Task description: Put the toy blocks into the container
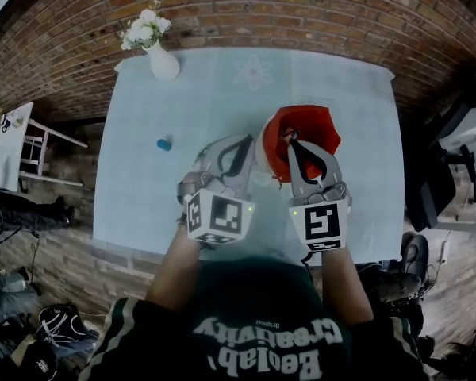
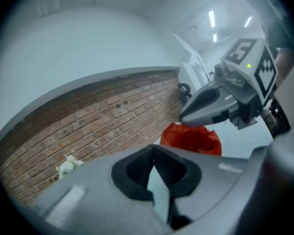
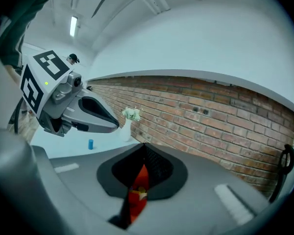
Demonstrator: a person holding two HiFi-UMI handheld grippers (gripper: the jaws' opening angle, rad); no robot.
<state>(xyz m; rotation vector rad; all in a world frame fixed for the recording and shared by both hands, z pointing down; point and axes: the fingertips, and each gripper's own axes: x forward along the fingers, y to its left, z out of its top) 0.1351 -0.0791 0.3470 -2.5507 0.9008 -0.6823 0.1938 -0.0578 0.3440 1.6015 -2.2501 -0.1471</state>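
starting at nine o'clock in the head view, a white side table (image 1: 12,145) stands on the floor beside the desk (image 1: 333,86). the desk is covered in a pale blue cloth and backed by a brick wall (image 1: 222,6). at the desk's eleven o'clock corner a white vase (image 1: 163,63) holds white flowers (image 1: 145,30). one blue block (image 1: 165,144) stands alone on the cloth, at about ten o'clock from the left gripper (image 1: 247,143) and well apart from it. the left gripper is held above the desk near its front edge, pointing toward twelve o'clock. in its own view its fingers (image 2: 137,170) meet at the tips, closed with nothing between them; only a sliver of cloth shows through the gap lower down. the red container (image 1: 309,129) sits right of the desk's middle, at one o'clock from the left gripper, its mouth open upward. a small pale piece shows inside it, too small to name. the right gripper (image 1: 293,144) is held just beside the left one, at its three o'clock, and its tip lies over the container's mouth in the head view. its fingers are also pressed together and hold nothing; the red seen through the slit between them is the container beyond. a dark chair (image 1: 444,165) stands off the desk's three o'clock edge.
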